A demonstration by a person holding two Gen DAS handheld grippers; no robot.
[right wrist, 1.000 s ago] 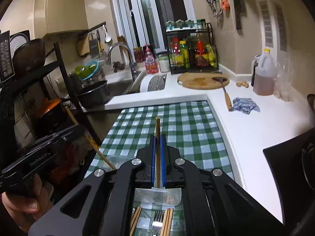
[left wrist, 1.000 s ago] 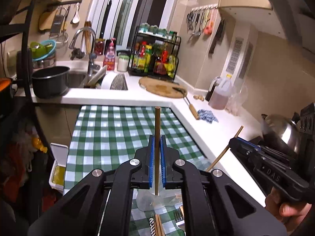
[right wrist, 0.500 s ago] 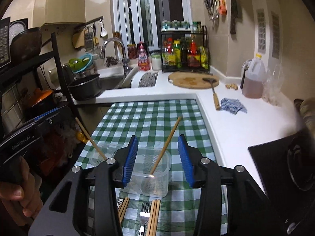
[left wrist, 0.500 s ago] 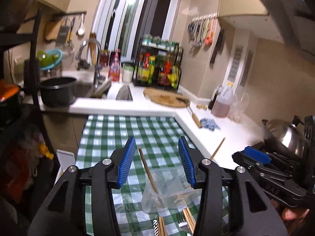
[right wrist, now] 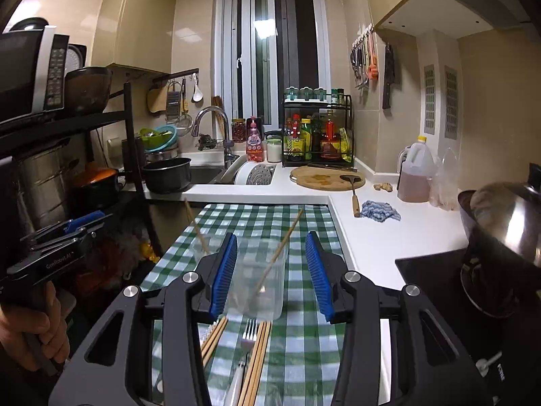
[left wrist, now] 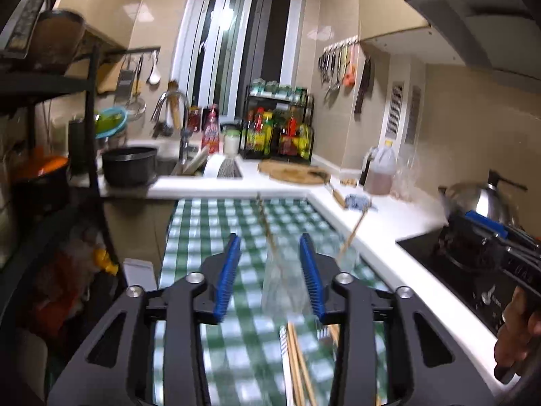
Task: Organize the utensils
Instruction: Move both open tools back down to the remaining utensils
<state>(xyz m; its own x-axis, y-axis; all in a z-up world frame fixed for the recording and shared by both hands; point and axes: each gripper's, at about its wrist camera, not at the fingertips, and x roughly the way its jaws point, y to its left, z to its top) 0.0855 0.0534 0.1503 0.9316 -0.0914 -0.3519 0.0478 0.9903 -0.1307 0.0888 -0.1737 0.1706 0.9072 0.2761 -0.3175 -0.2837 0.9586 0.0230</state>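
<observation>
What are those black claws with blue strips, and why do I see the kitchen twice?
Each claw is a hand-held gripper, one in each of a person's hands, with a camera looking along its jaws. One picture comes from the left gripper, the other from the right gripper. Neither holds anything; the left jaws are closing on nothing. On the checked cloth stand two clear cups, each with one chopstick leaning inside. Nearer the camera lie more chopsticks and a fork.

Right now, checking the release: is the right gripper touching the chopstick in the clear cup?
Apart. The right wrist view shows the right gripper open, with clear gaps between both pads and the chopstick leaning inside the clear cup.
</observation>
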